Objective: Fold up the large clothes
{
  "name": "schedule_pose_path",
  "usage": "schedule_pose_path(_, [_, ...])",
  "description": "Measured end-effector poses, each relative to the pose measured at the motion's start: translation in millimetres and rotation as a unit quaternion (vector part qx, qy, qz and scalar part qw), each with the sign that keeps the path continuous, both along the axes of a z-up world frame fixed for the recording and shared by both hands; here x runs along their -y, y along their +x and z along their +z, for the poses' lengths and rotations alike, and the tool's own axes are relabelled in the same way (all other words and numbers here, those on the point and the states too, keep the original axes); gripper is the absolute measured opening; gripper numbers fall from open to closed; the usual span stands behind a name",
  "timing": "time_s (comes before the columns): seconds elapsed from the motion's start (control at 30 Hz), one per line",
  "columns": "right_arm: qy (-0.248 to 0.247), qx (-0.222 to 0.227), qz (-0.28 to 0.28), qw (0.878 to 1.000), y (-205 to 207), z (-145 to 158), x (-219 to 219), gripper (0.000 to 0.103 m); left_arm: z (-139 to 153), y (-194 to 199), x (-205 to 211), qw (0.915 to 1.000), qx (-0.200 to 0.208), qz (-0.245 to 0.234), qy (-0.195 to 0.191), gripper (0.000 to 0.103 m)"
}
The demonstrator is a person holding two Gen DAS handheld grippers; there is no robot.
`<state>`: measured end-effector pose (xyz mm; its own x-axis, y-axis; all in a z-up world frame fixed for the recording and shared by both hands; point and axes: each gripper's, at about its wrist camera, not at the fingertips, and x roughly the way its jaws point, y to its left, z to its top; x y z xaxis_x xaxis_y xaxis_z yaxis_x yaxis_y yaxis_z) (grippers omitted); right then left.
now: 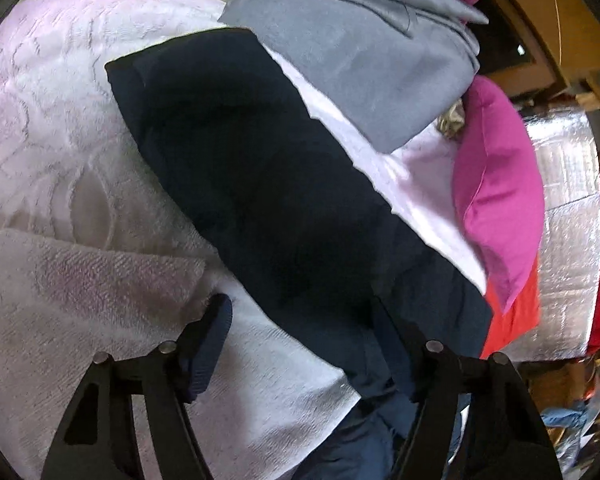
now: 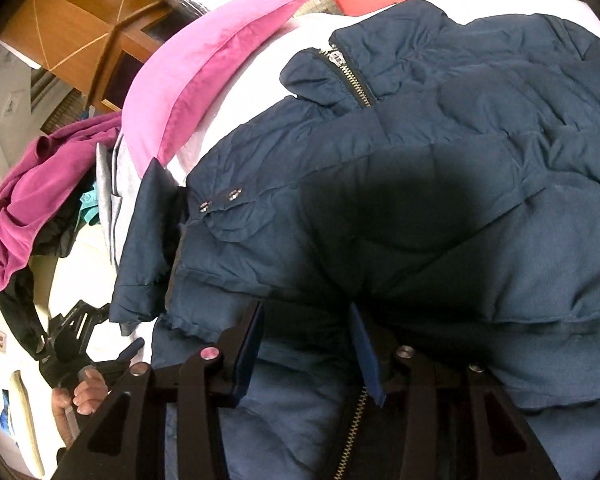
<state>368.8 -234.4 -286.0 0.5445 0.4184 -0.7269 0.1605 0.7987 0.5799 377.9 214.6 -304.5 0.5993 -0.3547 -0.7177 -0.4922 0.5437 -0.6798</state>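
Navy quilted jacket (image 2: pixel 420 168) with a brass-toothed metal zipper (image 2: pixel 350 78) and two silver snap buttons (image 2: pixel 220 199) lies spread across the white textured bedspread (image 1: pixel 60 120), filling most of your right wrist view. Your right gripper (image 2: pixel 306 344) points down onto the jacket's lower front, its blue-padded jaws partly apart with a fold of navy fabric between them; you cannot tell whether the pads actually press it. Your left gripper (image 1: pixel 300 344) reaches the jacket's edge where it meets the bedspread, jaws standing fairly wide, one finger over the white cover and the other over dark fabric, nothing clamped. A white towel (image 1: pixel 80 280) lies just beside that left finger. Beyond the jacket sit a folded grey garment (image 1: pixel 360 60), a magenta pillow (image 1: pixel 500 184) and a red cloth (image 1: pixel 516 320), with silver quilted foil (image 1: pixel 568 220) farther out. Your bare hand (image 2: pixel 86 392) shows at the right view's lower left.
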Motion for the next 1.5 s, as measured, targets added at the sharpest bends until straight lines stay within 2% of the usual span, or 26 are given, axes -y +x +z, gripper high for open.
schedule_pose_path(0.07, [0.001, 0.002, 0.000, 1.000, -1.5, -0.2, 1.0, 0.048, 1.5, 2.5, 0.3, 1.0000, 0.005, 0.000, 0.008, 0.063])
schedule_pose_path(0.23, [0.017, 0.003, -0.008, 1.000, -5.4, 0.3, 4.7, 0.048, 8.2, 6.4, 0.3, 0.9993, 0.034, 0.002, 0.018, 0.027])
schedule_pose_path(0.3, [0.030, 0.005, -0.013, 0.999, -8.6, 1.9, 8.3, 0.048, 17.7, 7.3, 2.8, 0.9985, 0.049, -0.003, 0.026, 0.022])
schedule_pose_path(0.43, [0.045, 0.022, -0.024, 0.998, -20.9, 12.4, 15.2, 0.048, 54.9, 8.6, 21.5, 0.9913, 0.097, -0.035, 0.082, 0.016])
schedule_pose_path(0.53, [0.011, 0.052, -0.028, 0.998, -35.3, 31.8, 18.8, 0.048, 94.0, 1.3, 50.2, 0.9766, 0.149, -0.068, 0.140, 0.015])
schedule_pose_path(0.63, [-0.016, 0.079, -0.041, 0.996, -52.7, 50.9, 30.5, 0.048, 130.3, -10.2, 92.5, 0.9509, 0.208, -0.113, 0.199, 0.014])
schedule_pose_path(0.73, [-0.018, 0.093, -0.063, 0.994, -70.9, 62.2, 47.9, 0.048, 150.5, -22.2, 137.4, 0.9238, 0.257, -0.168, 0.229, 0.013])
schedule_pose_path(0.83, [-0.014, 0.099, -0.085, 0.991, -89.7, 66.3, 66.7, 0.048, 152.9, -28.3, 184.6, 0.9016, 0.278, -0.226, 0.243, 0.013])
schedule_pose_path(0.9, [-0.013, 0.097, -0.099, 0.990, -99.8, 65.6, 76.5, 0.049, 141.0, -27.7, 219.5, 0.8918, 0.270, -0.276, 0.236, 0.012])
schedule_pose_path(0.97, [-0.010, 0.093, -0.112, 0.989, -109.1, 62.6, 86.5, 0.049, 125.6, -32.4, 244.3, 0.8855, 0.255, -0.314, 0.229, 0.012])
schedule_pose_path(1.07, [-0.004, 0.088, -0.133, 0.987, -120.5, 57.1, 101.3, 0.049, 98.6, -33.3, 283.6, 0.8704, 0.228, -0.368, 0.234, 0.011])
schedule_pose_path(1.17, [0.001, 0.083, -0.151, 0.985, -129.1, 53.0, 115.8, 0.049, 73.3, -34.3, 310.4, 0.8599, 0.184, -0.415, 0.234, 0.015])
schedule_pose_path(1.2, [0.002, 0.081, -0.155, 0.985, -130.4, 52.1, 119.4, 0.050, 63.1, -31.3, 316.6, 0.8571, 0.157, -0.433, 0.231, 0.021])
schedule_pose_path(1.23, [0.004, 0.079, -0.158, 0.984, -132.0, 52.2, 122.6, 0.053, 51.7, -27.0, 322.0, 0.8537, 0.116, -0.454, 0.228, 0.045])
schedule_pose_path(1.27, [0.003, 0.080, -0.160, 0.984, -133.2, 53.0, 123.3, 0.055, 44.0, -26.6, 325.4, 0.8514, 0.081, -0.467, 0.225, 0.055])
schedule_pose_path(1.3, [0.002, 0.082, -0.161, 0.984, -134.4, 54.7, 124.1, 0.057, 35.6, -26.5, 324.0, 0.8491, 0.047, -0.479, 0.217, 0.061])
schedule_pose_path(1.33, [0.001, 0.083, -0.160, 0.984, -134.6, 56.2, 124.1, 0.060, 35.3, -27.8, 320.0, 0.8481, 0.041, -0.485, 0.209, 0.061])
schedule_pose_path(1.4, [-0.003, 0.086, -0.153, 0.984, -134.3, 61.1, 122.0, 0.064, 51.0, -29.9, 306.3, 0.8452, 0.053, -0.493, 0.200, 0.061])
schedule_pose_path(1.47, [-0.013, 0.091, -0.142, 0.986, -131.5, 66.7, 116.5, 0.065, 75.7, -33.5, 286.6, 0.8371, 0.090, -0.507, 0.186, 0.062])
schedule_pose_path(1.5, [-0.020, 0.092, -0.135, 0.986, -129.3, 69.4, 112.6, 0.065, 88.8, -35.2, 272.0, 0.8359, 0.111, -0.506, 0.182, 0.064])
